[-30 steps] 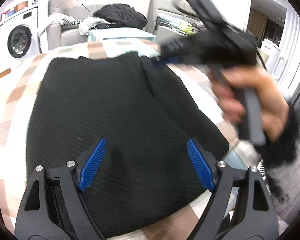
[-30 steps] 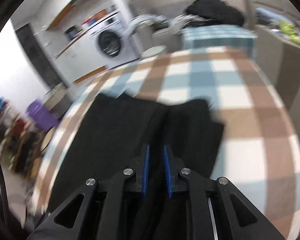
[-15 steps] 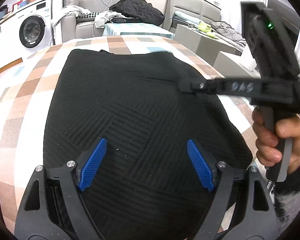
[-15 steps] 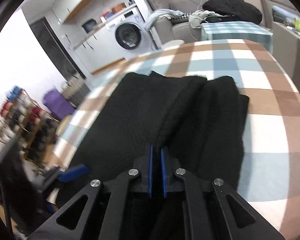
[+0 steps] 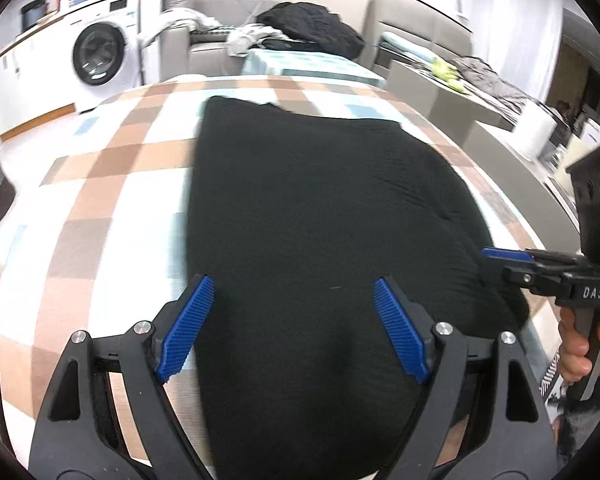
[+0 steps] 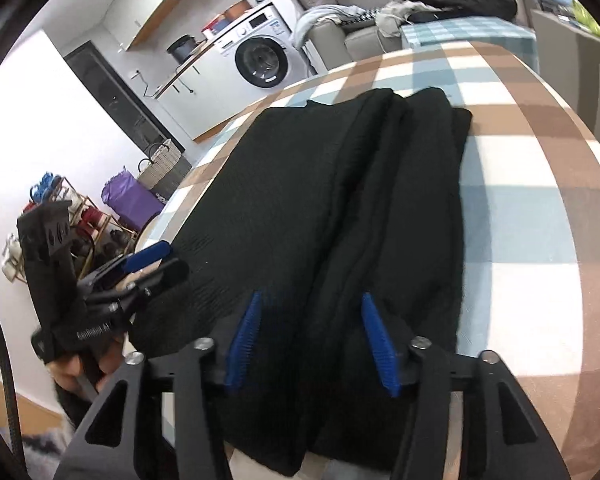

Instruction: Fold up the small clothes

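- Checked tablecloth (image 5: 112,184): black garment (image 5: 320,220) lies flat on it, long axis running away from both cameras, near end under the jaws.
- Folded flap forms a ridge along the garment's right side, directly ahead of the right gripper (image 6: 312,344).
- Right gripper: jaws opening, ridge below and between them, pads not pressing.
- Left gripper (image 5: 290,328): jaws wide apart, holding nothing, over the near left edge.
- Containers: woven basket (image 6: 162,162) on the floor, contents not visible.
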`<state>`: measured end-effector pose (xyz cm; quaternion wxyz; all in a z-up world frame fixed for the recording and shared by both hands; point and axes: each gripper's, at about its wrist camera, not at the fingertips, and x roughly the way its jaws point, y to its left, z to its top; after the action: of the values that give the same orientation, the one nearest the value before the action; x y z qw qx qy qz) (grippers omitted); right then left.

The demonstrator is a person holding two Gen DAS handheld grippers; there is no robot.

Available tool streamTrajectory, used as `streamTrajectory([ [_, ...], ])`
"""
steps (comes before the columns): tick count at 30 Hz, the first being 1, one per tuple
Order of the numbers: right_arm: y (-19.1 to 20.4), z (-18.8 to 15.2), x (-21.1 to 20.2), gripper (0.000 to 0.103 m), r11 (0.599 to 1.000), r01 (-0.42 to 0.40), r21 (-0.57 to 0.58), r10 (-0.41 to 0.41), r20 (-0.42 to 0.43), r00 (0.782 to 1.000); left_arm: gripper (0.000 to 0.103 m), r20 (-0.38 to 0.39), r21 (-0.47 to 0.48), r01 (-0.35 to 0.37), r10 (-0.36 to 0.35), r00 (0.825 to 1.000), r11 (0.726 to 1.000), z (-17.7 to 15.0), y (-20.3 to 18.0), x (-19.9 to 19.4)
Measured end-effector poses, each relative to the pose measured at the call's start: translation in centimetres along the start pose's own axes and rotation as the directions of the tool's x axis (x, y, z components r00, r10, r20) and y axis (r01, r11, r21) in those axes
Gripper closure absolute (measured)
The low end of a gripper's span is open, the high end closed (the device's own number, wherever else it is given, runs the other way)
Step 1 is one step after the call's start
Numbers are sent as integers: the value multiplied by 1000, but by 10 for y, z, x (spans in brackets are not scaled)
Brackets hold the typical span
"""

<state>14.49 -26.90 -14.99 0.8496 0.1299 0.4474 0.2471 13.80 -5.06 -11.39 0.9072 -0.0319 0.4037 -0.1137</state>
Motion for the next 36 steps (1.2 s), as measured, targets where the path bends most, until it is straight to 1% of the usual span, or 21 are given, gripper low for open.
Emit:
streamTrajectory([
  [3,2,9,13,48,1000,19,-7,-19,7,1000,22,-15,-37,-34,34,999,999,-2,19,2],
  [5,1,18,23,48,999,38,-2,-38,20,999,22,-21,-56,-42,41,999,998,-5,29,1],
  [7,-1,26,30,48,999,37,10,-38,28,999,22,-22,-64,-41,40,999,997,-8,34,1],
  [8,-2,29,32,53,999,36,13,-37,33,999,22,-24,-66,-40,39,999,997,-9,36,2],
  [9,-2,32,36,68,999,42,16,-43,37,998,22,-27,-68,-40,39,999,997,-9,37,2],
  [12,0,39,45,91,997,79,-17,-79,14,997,22,-31,-70,-40,38,999,997,-10,38,5],
  [13,2,41,43,92,996,83,-33,-82,15,996,22,-30,-71,-40,38,999,997,-9,38,5],
  [14,9,45,37,93,994,87,-68,-84,41,996,22,-29,-73,-41,39,999,996,-9,38,5],
  [17,28,52,8,94,983,103,-151,-81,147,986,22,-17,-71,-40,39,999,997,-6,35,1],
  [18,30,52,1,94,981,117,-154,-91,169,981,22,-9,-67,-37,36,999,997,-6,34,-2],
  [19,29,52,-8,94,976,159,-150,-126,206,970,22,-4,-66,-34,34,999,997,-5,33,-3],
  [20,23,50,-12,94,972,197,-130,-165,222,961,22,-3,-64,-31,31,1000,997,-5,32,-4],
  [21,15,48,-10,94,969,226,-104,-201,209,957,22,-6,-64,-28,28,1000,998,-6,32,-3],
  [22,5,45,-4,94,968,238,-83,-220,179,959,22,-16,-66,-27,26,1000,997,-6,31,0],
  [23,-8,42,5,94,970,238,-54,-229,133,964,22,-24,-67,-27,26,999,997,-7,30,2],
  [25,-22,36,15,93,973,231,-21,-228,78,970,22,-38,-66,-23,20,999,998,-8,28,7],
  [26,-24,33,14,91,976,215,-15,-213,85,973,22,-44,-63,-15,12,999,998,-8,27,9],
  [27,-26,33,11,87,977,214,-14,-212,89,973,22,-47,-60,-8,6,999,998,-8,26,10],
  [31,-28,27,-1,84,986,165,4,-165,75,983,22,-59,-62,-1,-3,998,998,-7,24,15],
  [32,-31,24,-1,84,990,139,14,-139,61,988,22,-63,-65,3,-7,998,998,-6,25,17],
  [36,-34,17,-5,83,995,83,56,-86,60,994,22,-76,-71,17,-22,997,997,-5,25,24],
])
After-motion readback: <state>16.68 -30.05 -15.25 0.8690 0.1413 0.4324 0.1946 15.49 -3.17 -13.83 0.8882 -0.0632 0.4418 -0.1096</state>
